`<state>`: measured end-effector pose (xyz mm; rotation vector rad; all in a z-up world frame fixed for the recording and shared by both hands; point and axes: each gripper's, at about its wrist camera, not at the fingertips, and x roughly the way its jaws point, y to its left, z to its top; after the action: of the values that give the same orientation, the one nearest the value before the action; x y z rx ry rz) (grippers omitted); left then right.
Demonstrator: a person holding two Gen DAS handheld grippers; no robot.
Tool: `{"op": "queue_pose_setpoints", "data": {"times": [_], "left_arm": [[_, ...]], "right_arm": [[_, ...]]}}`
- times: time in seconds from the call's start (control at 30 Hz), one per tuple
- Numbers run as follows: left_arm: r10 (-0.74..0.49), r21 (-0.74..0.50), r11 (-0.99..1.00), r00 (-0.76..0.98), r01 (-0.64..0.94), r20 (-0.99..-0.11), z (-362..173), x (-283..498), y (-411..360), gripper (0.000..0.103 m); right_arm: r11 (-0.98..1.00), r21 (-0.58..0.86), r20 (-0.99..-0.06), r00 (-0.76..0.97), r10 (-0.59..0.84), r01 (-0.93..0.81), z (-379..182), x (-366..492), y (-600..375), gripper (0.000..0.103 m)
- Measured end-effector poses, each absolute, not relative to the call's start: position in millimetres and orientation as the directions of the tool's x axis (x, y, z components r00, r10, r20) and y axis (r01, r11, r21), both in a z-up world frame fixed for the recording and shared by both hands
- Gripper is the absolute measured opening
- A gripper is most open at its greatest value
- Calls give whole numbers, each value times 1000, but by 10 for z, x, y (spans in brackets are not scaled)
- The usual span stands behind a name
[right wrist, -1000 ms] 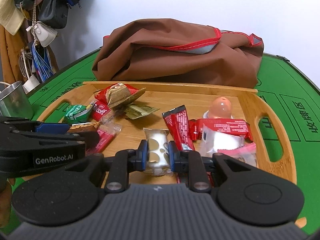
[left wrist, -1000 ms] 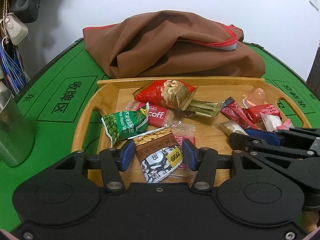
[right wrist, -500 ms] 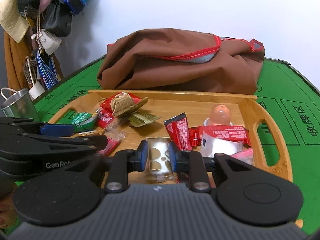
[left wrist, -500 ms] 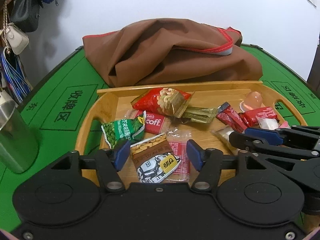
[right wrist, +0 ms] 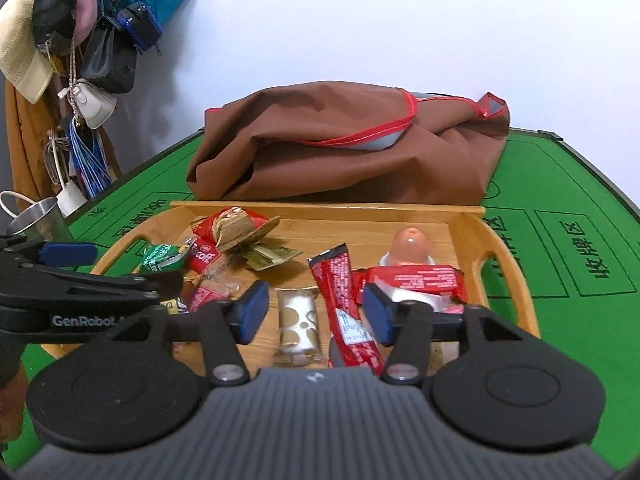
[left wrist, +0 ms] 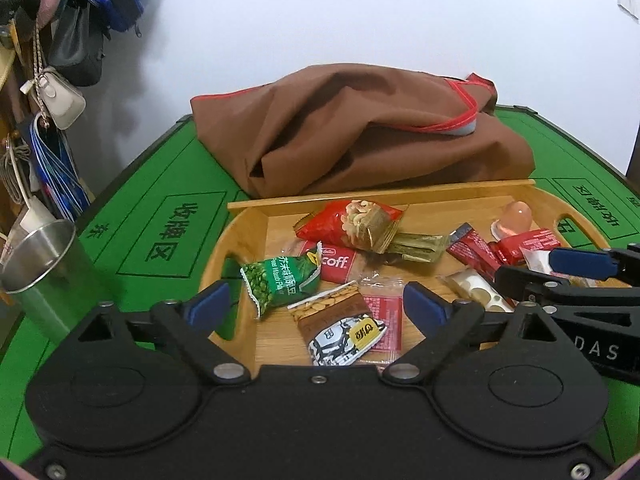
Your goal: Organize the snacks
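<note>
Both tools had just been opening. The left tool [left wrist: 316,308] stood wide, the brown peanut packet [left wrist: 340,326] lying free between its jaws on the wooden tray [left wrist: 248,232]. The right tool [right wrist: 310,310] stood fairly wide over the white-and-gold packet [right wrist: 298,326], which was pressed by neither pad (a red stick packet [right wrist: 344,304] lay just beside it). The release was judged done. The tools would best be lifted straight off the tray, so that no wrapper was dragged, before another snack was chosen on the green worktop [left wrist: 160,224].
</note>
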<state>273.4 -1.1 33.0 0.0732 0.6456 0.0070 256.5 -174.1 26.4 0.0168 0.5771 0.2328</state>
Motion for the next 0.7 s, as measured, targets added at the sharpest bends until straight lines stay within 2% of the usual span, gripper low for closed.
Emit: {"op": "queue_pose_setpoints", "data": {"times": [0.13,0.3,0.7], "left_arm": [[17,56,998,795,22,-607,362,2631,13,94],[-1,34,999,804,26,-594,420,2444,46,103],[-37,8,999,817,51,-575,530,1976,12,103]], "right_arm": [[978,56,-530,824,200,-201,289,2464,-1765,84],[979,56,-536,822,194,-194,310,2327,-1816,86],[980,64,-538,821,194,-189,323,1937,-1922,91]]}}
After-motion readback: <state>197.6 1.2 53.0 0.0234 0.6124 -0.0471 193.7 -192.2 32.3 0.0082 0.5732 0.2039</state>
